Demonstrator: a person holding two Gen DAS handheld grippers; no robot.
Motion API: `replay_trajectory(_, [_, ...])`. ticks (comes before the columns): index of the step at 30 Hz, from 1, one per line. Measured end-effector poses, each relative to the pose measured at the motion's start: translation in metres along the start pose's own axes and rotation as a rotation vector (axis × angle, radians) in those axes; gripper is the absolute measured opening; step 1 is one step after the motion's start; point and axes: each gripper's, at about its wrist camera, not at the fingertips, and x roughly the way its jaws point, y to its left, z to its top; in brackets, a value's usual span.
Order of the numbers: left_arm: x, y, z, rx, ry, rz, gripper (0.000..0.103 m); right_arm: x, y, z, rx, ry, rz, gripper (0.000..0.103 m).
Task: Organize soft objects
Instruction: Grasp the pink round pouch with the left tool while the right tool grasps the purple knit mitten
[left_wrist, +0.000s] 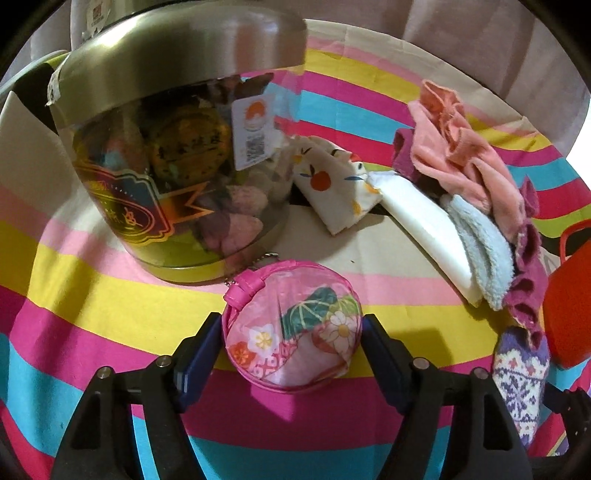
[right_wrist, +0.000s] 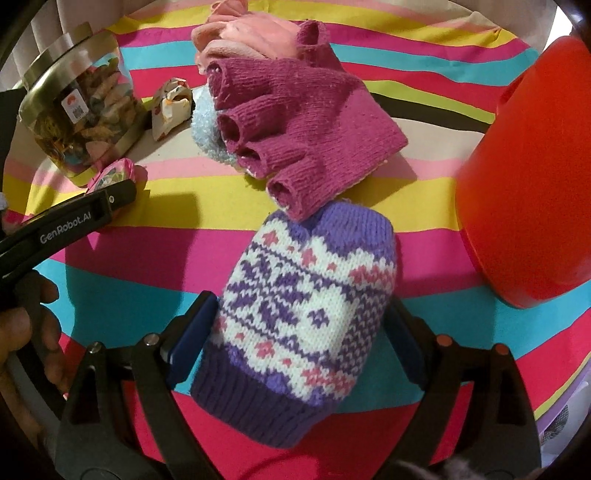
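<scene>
Left wrist view: the left claw (left_wrist: 291, 354) stands apart around a round pink floral pouch (left_wrist: 293, 328) on the striped bench (left_wrist: 92, 266), pads not yet pressing. Beyond sits a clear jar (left_wrist: 166, 158). The right claw (right_wrist: 295, 343) likewise straddles a purple patterned knit mitten (right_wrist: 306, 306), a magenta fingerless glove (right_wrist: 299, 133) beyond. Both seem mid-grasp; next, closing.

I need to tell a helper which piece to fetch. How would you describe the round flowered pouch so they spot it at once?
Start at the big steel-lidded jar on the striped cloth. Just in front of its base lies the round pink pouch, between the fingers of the left gripper. Unlike the knitted and fleecy pieces nearby, it is a smooth flat disc printed with flowers, with a ball chain on its rim.
</scene>
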Motion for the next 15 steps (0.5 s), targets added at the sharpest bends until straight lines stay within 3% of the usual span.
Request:
replay_trajectory(8, [-0.023, -0.007, -0.011, -0.005, -0.023, -0.036, 0.075, -0.005, 0.007, -0.004, -0.016, -0.023, 0.031, 0.068])
replay_trajectory(15, [-0.05, -0.002, -0.025, -0.02, -0.044, -0.066, 0.075, -0.016, 0.011, -0.008, -0.032, -0.054, 0.065, 0.037])
